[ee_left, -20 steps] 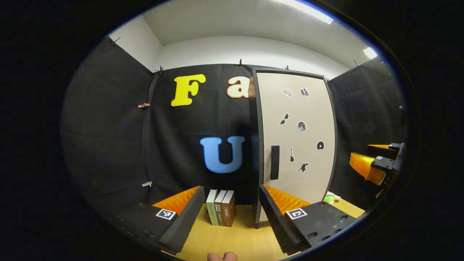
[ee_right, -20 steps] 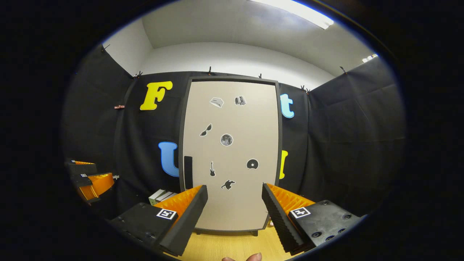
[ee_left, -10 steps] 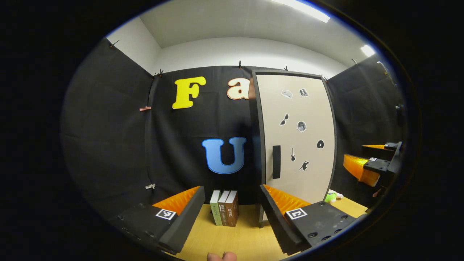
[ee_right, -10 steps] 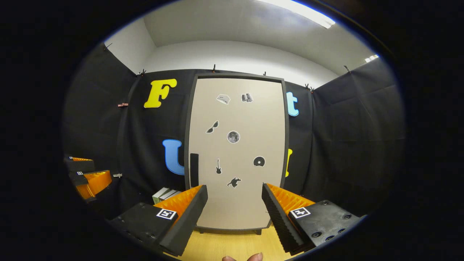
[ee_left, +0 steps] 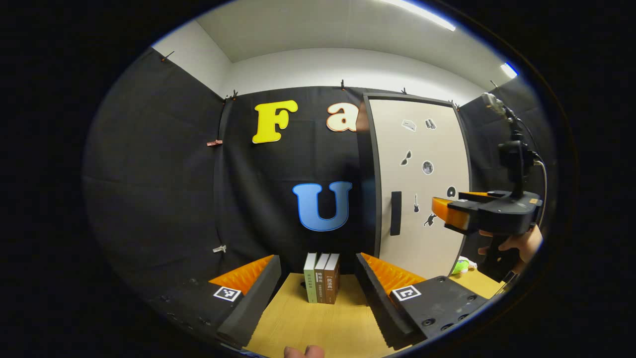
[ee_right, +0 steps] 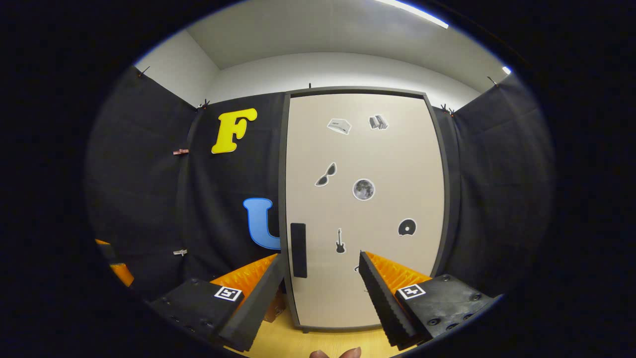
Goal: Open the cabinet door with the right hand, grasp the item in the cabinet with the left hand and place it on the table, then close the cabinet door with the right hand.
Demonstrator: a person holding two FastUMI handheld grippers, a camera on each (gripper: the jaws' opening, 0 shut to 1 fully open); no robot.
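Observation:
The tall beige cabinet door (ee_right: 367, 199) stands shut, with small stickers on it and a black vertical handle (ee_right: 298, 249) near its left edge. My right gripper (ee_right: 320, 256) is open close in front of the door's lower part, the handle just above its left fingertip. In the left gripper view the door (ee_left: 422, 164) and handle (ee_left: 395, 213) lie to the right, and the right gripper (ee_left: 447, 206), held by a hand (ee_left: 516, 243), hovers before the door. My left gripper (ee_left: 316, 258) is open over the table. Whatever is inside the cabinet is hidden.
Three upright books (ee_left: 322, 284) stand on the wooden table (ee_left: 298, 328) left of the cabinet. A small green thing (ee_left: 461, 266) lies by the cabinet's right foot. Black cloth walls close in the booth. The left gripper (ee_right: 117, 268) peeks in at the far left.
My right gripper has moved forward toward the door, which looks larger and nearer, with the handle now by its left finger. The left gripper has shifted a little; both stay open.

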